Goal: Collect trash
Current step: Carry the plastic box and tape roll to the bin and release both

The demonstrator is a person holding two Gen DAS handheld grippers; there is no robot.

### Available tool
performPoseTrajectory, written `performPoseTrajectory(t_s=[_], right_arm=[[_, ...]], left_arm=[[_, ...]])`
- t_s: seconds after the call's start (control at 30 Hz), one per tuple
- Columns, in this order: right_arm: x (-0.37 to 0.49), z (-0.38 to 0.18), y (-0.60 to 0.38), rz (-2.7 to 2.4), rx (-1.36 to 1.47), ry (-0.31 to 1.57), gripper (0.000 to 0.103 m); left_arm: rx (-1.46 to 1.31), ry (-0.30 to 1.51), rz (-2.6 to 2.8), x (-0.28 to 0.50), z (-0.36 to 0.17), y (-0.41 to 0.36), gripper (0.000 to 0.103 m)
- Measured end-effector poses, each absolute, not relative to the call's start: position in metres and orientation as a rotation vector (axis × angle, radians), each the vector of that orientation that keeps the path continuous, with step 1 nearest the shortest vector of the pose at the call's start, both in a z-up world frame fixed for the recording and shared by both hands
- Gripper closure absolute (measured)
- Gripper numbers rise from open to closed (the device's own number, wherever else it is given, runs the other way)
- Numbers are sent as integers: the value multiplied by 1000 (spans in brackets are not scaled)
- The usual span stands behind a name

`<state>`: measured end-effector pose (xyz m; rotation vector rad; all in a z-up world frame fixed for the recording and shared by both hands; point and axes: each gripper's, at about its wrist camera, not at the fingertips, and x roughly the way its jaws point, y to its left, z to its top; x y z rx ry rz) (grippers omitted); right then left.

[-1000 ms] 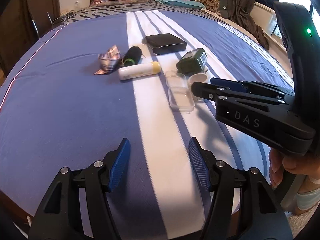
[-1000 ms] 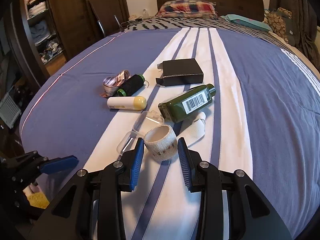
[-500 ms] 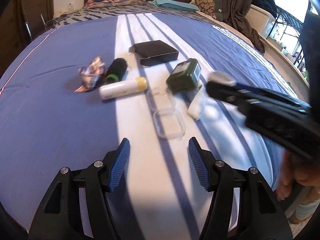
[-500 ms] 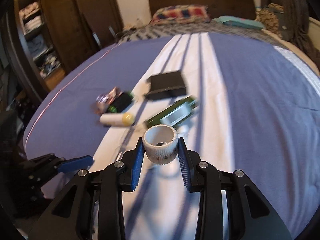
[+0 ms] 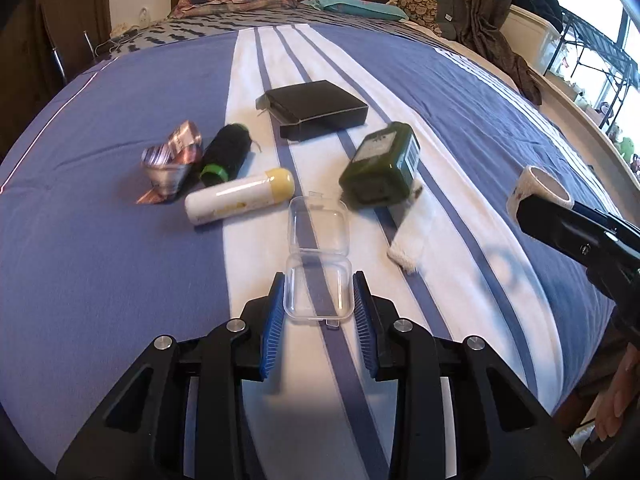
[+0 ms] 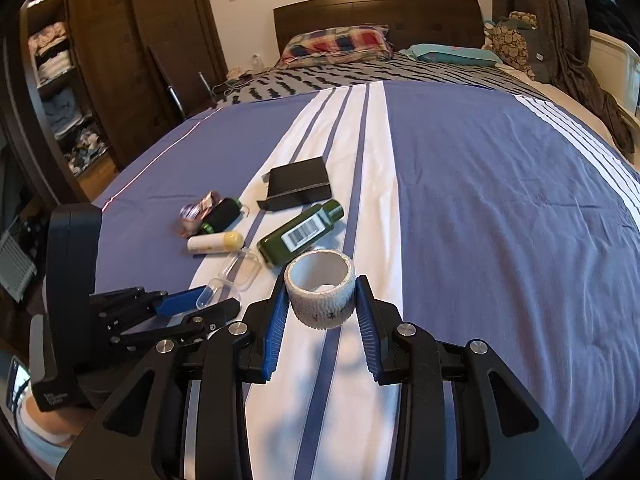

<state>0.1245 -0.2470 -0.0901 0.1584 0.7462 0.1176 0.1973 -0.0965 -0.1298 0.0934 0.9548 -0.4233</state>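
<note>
1. Left gripper (image 5: 319, 292) just closing round clear hinged plastic case (image 5: 319, 255) on striped bedspread (image 5: 100, 240); green bottle (image 5: 380, 166), white tube (image 5: 240, 196) beyond.
2. Right gripper (image 6: 321, 298) clamped on lifted white tape roll (image 6: 320, 286), ribbed, hollow.

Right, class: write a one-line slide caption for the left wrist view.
Left gripper closing around a clear plastic case on the striped bedspread, other litter beyond.
</note>
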Motion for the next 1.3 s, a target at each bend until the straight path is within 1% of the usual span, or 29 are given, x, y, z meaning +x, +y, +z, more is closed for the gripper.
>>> performPoseTrajectory(t_s=[0.17,0.43,0.63,0.8,0.93,1.17,1.3], right_arm=[[98,-88,-241,130,147,745,69],[42,-89,-231,148,127,760,69],[-6,-103,-225,154,129,807,69],[-36,-132,-222,170,162,890,69],[-49,-159,-217,187,195,971,69],[-53,-202,-209,196,219,1104,69],[-51,-217,-206,196,228,1154,68]], left_arm=[[75,947,-425,167,-121,-83,72],[88,900,-437,89,-96,-64,72],[66,908,-468,35,-95,-48,72],[47,979,-497,-5,-123,-38,72],[46,1036,-504,-21,-146,-34,72],[52,1176,-539,-35,-190,-41,72],[55,1233,-535,-36,-209,-46,72]])
